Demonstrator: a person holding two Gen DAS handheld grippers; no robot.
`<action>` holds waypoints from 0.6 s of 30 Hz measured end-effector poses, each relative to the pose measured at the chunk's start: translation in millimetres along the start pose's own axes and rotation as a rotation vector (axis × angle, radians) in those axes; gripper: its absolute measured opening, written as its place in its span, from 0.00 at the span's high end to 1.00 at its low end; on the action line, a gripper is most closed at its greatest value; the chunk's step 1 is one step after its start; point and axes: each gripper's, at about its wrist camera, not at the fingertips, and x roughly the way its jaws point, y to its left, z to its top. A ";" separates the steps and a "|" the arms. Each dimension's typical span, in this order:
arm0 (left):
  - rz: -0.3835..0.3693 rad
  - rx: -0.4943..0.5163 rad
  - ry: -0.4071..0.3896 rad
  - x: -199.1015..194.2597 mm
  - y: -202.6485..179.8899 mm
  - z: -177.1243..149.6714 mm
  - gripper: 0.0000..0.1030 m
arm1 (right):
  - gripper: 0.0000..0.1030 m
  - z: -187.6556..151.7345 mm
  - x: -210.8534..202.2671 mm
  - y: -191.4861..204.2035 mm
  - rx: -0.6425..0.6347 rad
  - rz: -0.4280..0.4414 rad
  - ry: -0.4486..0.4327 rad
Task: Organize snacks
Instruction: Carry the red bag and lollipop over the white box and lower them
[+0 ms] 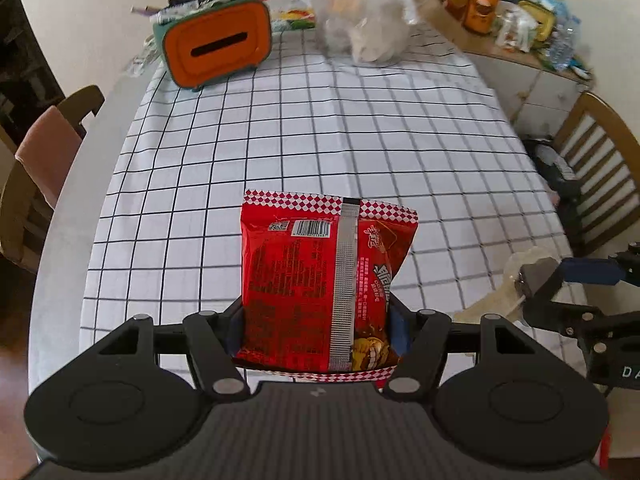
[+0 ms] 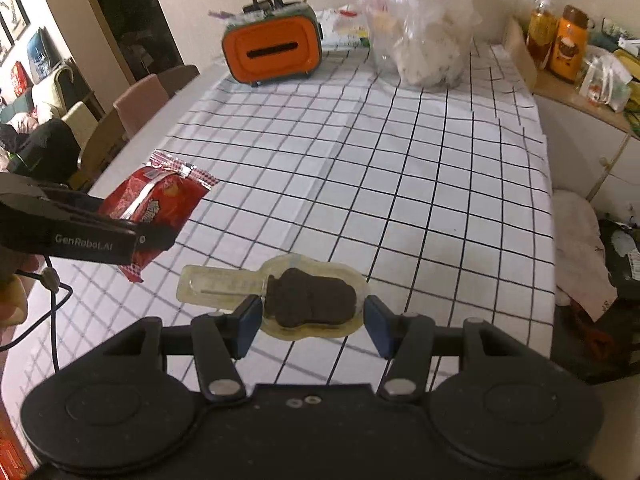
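My left gripper is shut on a red snack bag with a checkered top edge, held upright above the checked tablecloth. Seen from the right wrist view, that red snack bag hangs at the left in the left gripper. My right gripper is shut on a clear blister pack holding a dark chocolate treat on a stick, lifted off the cloth. In the left wrist view this pack shows at the right edge with the right gripper.
An orange and green tissue box stands at the table's far end, next to a clear plastic bag of goods. A sideboard with bottles and packets is at the back right. Chairs flank both sides of the table.
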 end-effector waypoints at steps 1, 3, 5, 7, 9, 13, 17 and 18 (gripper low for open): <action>-0.002 0.006 -0.004 -7.1 -1.7 -4.0 0.35 | 0.47 -3.9 -7.0 2.7 0.001 0.000 -0.004; -0.015 0.017 -0.006 -21.0 -5.2 -12.9 0.35 | 0.47 -12.1 -19.8 8.0 0.002 0.000 -0.010; -0.025 0.026 -0.013 -34.3 -7.1 -22.1 0.35 | 0.47 -20.4 -31.5 13.5 0.002 0.000 -0.017; -0.026 0.039 -0.015 -46.5 -10.5 -31.8 0.35 | 0.47 -29.4 -43.9 19.3 0.007 0.001 -0.021; -0.034 0.048 -0.020 -58.0 -13.7 -41.3 0.35 | 0.47 -38.3 -56.1 25.0 0.010 0.001 -0.029; -0.038 0.049 -0.029 -79.6 -18.0 -58.8 0.35 | 0.47 -55.1 -78.5 37.5 0.014 0.001 -0.046; -0.052 0.069 -0.040 -95.5 -22.7 -78.7 0.35 | 0.47 -71.8 -95.2 46.3 0.029 0.004 -0.064; -0.053 0.076 -0.042 -98.0 -24.5 -84.0 0.35 | 0.47 -76.9 -98.4 48.1 0.034 0.006 -0.066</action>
